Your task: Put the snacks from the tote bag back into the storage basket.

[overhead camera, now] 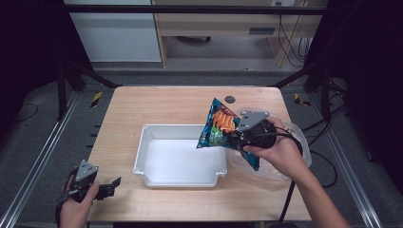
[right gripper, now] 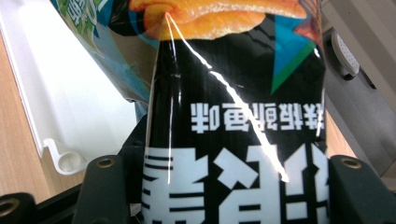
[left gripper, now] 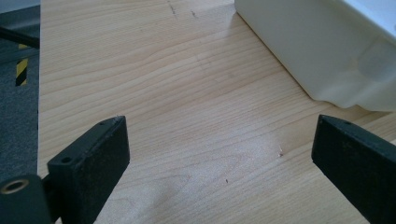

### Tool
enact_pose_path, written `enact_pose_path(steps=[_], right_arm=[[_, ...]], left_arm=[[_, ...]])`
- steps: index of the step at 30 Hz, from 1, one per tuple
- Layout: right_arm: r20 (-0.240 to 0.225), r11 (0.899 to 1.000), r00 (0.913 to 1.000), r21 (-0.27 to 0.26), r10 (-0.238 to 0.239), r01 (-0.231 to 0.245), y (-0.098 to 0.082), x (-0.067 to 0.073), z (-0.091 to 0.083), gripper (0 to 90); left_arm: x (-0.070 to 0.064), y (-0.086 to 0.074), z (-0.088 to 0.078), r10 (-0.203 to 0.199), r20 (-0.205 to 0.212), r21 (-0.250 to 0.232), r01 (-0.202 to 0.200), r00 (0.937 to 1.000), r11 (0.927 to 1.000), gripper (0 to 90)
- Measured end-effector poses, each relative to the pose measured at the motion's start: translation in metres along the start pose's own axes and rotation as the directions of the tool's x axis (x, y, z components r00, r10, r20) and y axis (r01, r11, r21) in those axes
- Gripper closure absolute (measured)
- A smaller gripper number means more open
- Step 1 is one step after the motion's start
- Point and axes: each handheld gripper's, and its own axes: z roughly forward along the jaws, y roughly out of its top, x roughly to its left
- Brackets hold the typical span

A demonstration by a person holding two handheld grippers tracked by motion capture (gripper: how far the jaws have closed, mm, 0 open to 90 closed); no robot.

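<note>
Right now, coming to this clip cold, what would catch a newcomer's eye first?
The bright snack bag, blue and orange, stands out at once: the right claw is shut on it and holds it in the air at the right rim of the white tray, which sits mid-table. Beside the tray to the right lies a clear plastic bowl, under the hand. The left claw rests open at the table's near left corner.
</note>
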Motion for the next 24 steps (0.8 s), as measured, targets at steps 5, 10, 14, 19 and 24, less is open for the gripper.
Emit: enact_pose_path(steps=[5,10,14,19,24], right_arm=[[-0.009,1.000,0.9999,-0.007,-0.012,0.012,0.004,0.004,0.001,40.7],[-0.014,1.000,0.9997,-0.011,-0.020,0.020,0.008,0.007,0.003,40.7],[-0.018,0.999,0.9993,-0.009,-0.031,0.031,0.010,0.009,0.004,40.7],[-0.026,0.999,0.9988,-0.015,-0.042,0.042,0.013,0.011,0.005,40.7],[-0.031,0.999,0.9984,-0.017,-0.047,0.046,0.016,0.014,0.006,40.7]], left_arm=[[0.000,0.000,0.000,-0.002,0.000,-0.002,0.002,1.0000,1.0000,3.9],[0.000,0.000,0.000,-0.002,0.000,-0.002,0.002,1.0000,1.0000,3.8],[0.000,0.000,0.000,-0.002,-0.001,-0.002,0.002,1.0000,1.0000,3.8],[0.000,0.000,0.000,-0.002,-0.001,-0.002,0.002,1.0000,1.0000,3.9],[0.000,0.000,0.000,-0.004,-0.002,-0.001,0.004,1.0000,1.0000,3.9]])
